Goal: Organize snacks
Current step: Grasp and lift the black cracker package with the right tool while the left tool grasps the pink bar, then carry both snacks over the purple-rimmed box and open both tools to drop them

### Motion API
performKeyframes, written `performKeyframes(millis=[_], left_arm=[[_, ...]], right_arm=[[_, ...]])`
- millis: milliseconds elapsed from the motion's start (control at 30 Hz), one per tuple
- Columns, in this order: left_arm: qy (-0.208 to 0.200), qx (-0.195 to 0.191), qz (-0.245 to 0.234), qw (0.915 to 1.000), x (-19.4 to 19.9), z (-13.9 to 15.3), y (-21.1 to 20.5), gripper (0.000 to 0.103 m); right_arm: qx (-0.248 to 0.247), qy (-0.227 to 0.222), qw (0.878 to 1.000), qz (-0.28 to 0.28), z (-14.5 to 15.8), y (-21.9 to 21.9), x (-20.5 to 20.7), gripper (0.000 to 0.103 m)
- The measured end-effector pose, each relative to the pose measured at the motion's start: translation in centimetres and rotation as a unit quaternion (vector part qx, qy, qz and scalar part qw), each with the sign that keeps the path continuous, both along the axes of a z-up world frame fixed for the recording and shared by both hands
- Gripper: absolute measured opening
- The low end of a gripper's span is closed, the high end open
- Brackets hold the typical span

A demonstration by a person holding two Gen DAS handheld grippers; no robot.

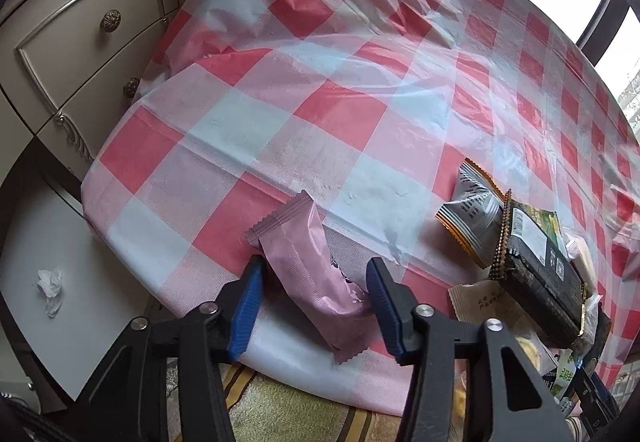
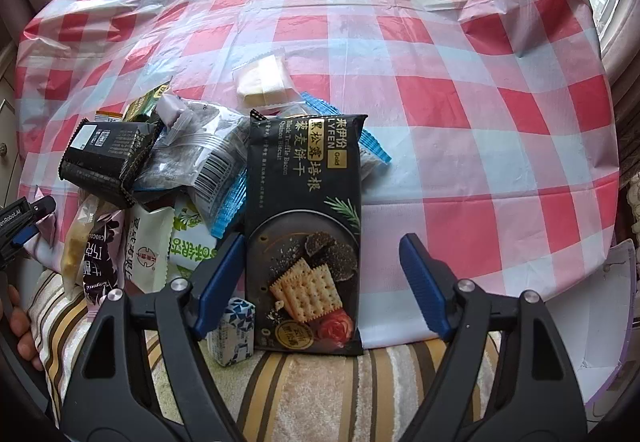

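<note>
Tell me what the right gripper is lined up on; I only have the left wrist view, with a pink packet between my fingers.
Observer: The right gripper is open around a black biscuit pack, printed Black Truffle Bacon Quinoa Biscuit.
Operator: Anything hidden near it?
Observer: A small blue-and-white patterned packet stands at its near left corner, by the left finger.
Operator: What lies beyond the pile?
Observer: A clear-wrapped pale yellow snack lies apart on the checked tablecloth.
</note>
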State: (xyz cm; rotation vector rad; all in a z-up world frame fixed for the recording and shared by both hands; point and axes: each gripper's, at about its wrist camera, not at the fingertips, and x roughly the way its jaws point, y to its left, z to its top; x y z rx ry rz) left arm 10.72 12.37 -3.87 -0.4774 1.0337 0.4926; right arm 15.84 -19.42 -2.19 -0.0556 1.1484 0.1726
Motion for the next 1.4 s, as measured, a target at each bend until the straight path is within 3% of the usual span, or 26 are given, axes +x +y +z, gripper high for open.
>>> performKeyframes(millis=[67,167,500,833,1167,1400], left_arm=[[0.0,0.004,-0.007,1.0,0.1,0.0,-0.3,0.026],[-0.005,0.004,-0.018,0.9998,0.0,0.2,-0.6,0.023],[-0.069,0.06,-0.05,0.9946,-1.1,3.8,-3.1,0.023],[-0.112,0.066,-0.136,0.982,-1.6,7.2,-10.1,0.023],[-0.13,0.046,-0.279,0.9504,-1.5,9.1,-21.7,0.023],[-0.124,-0.002,-0.381,0.9164,-1.5,9.1,-30.3,0.023]], right_arm=[[-0.002,0.007,1.0,0.002,-0.3,0.1,0.1,0.065],[0.005,0.006,1.0,0.004,-0.4,0.0,0.0,0.054],[0.062,-0.038,0.997,-0.033,1.9,-2.7,-1.1,0.054],[0.118,-0.057,0.989,-0.063,3.4,-6.4,-2.5,0.054],[0.165,-0.055,0.978,-0.113,3.8,-13.9,-5.2,0.054],[0.178,-0.055,0.969,-0.165,3.1,-20.1,-7.7,0.054]])
